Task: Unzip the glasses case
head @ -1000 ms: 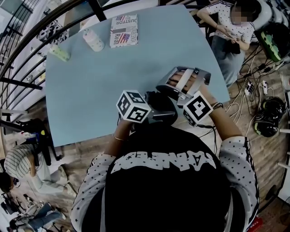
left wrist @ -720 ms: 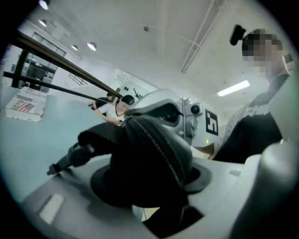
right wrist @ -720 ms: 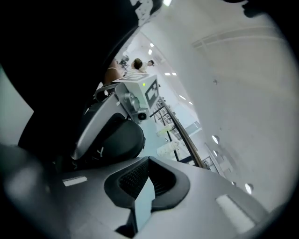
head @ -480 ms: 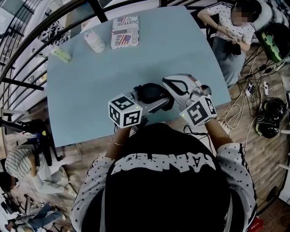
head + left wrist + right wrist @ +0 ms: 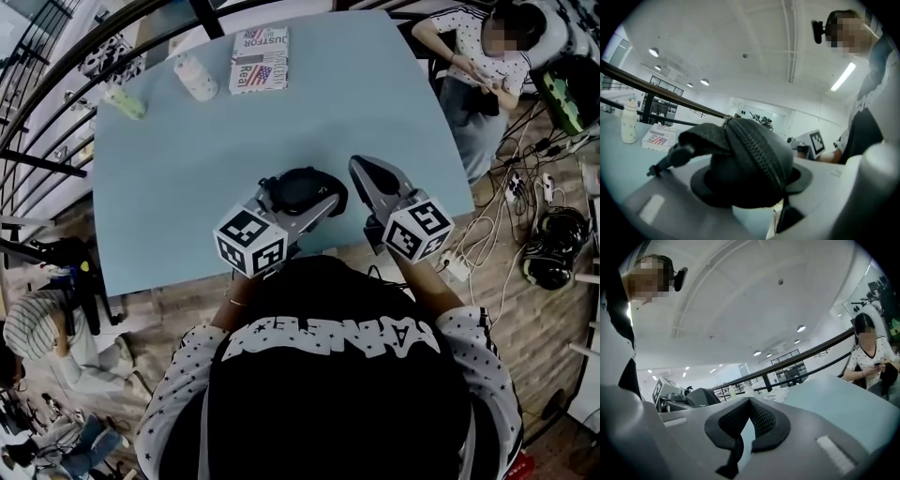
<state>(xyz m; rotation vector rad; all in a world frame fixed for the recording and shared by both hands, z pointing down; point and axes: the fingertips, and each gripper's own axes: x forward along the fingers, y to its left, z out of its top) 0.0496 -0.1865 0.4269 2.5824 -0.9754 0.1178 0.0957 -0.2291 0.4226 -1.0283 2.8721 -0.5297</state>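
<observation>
The black glasses case (image 5: 300, 187) is off the table, clamped in my left gripper (image 5: 298, 208), which is shut on it near the table's front edge. In the left gripper view the case (image 5: 740, 154) fills the space between the pads, its zipper (image 5: 757, 150) running over the top and a dark strap (image 5: 670, 161) sticking out to the left. My right gripper (image 5: 366, 173) is just right of the case, apart from it. Its pads (image 5: 768, 425) meet with nothing between them. From the right gripper view the case (image 5: 701, 397) shows at the left.
The blue table (image 5: 187, 178) carries a printed box (image 5: 260, 59), a white bottle (image 5: 195, 80) and a small green thing (image 5: 124, 101) along its far edge. A seated person (image 5: 473, 66) is past the far right corner. Cables (image 5: 506, 206) lie on the floor at the right.
My left gripper has carried the case left and farther over the table. My right gripper has rolled over, come off the case and now stands beside it.
</observation>
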